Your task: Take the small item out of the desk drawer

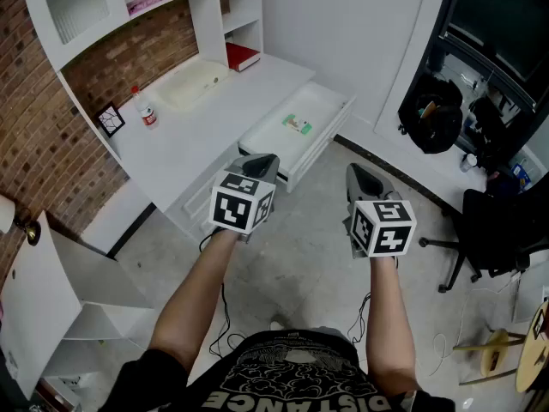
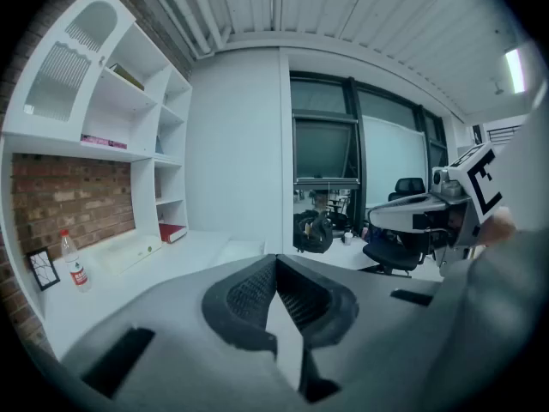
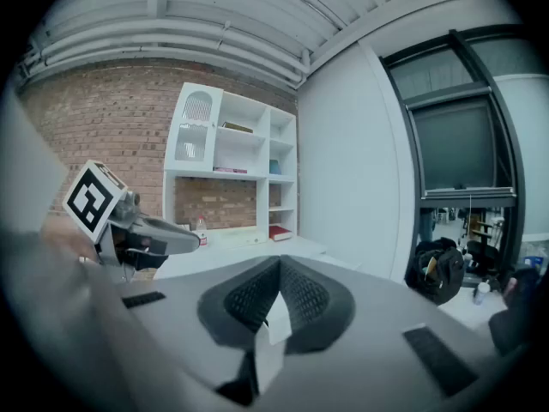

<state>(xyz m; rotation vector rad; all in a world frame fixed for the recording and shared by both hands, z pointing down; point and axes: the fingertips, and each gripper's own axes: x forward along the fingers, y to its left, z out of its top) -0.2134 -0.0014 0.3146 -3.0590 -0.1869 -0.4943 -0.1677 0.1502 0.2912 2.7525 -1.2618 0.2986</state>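
The white desk (image 1: 184, 148) has its drawer (image 1: 322, 101) pulled out. A small green and white item (image 1: 298, 124) lies inside it. Both grippers hang in the air in front of the desk, short of the drawer. My left gripper (image 1: 262, 161) (image 2: 276, 264) points toward the drawer's near end; its pads meet at the tips with nothing between them. To its right, my right gripper (image 1: 358, 172) (image 3: 280, 264) is also shut and empty. Each gripper view shows the other gripper beside it. The drawer item is hidden in both gripper views.
On the desk stand a bottle with a red label (image 1: 147, 110), a cream tray (image 1: 193, 84), a small picture frame (image 1: 110, 120) and a red book (image 1: 242, 56) in the hutch. A black bag (image 1: 433, 114) and an office chair (image 1: 489, 230) are at the right. A white panel (image 1: 34, 299) leans at the left.
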